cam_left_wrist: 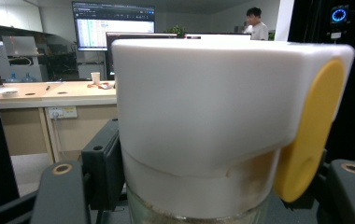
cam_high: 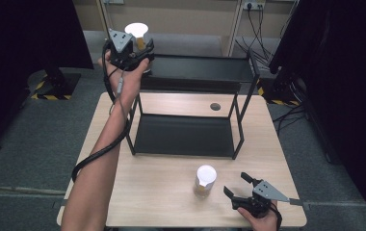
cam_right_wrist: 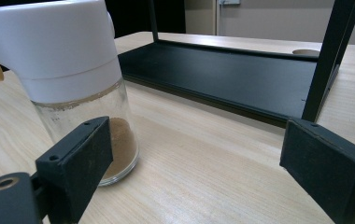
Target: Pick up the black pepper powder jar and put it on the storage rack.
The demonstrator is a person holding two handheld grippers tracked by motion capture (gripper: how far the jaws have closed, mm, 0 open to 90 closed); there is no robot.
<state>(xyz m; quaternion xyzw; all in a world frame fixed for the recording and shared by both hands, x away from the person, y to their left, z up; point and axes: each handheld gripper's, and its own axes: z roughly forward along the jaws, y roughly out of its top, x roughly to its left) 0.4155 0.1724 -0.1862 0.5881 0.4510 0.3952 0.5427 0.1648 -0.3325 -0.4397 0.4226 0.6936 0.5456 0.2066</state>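
High view, left claw: clamped on upright jar, held just over shelf top.
Right claw: wide, second jar just left, nearer.

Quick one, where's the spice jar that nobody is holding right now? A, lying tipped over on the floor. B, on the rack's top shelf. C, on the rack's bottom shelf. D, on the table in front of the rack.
D: the loose spice jar stands upright on the wooden table in front of the black rack, just left of the open right gripper.
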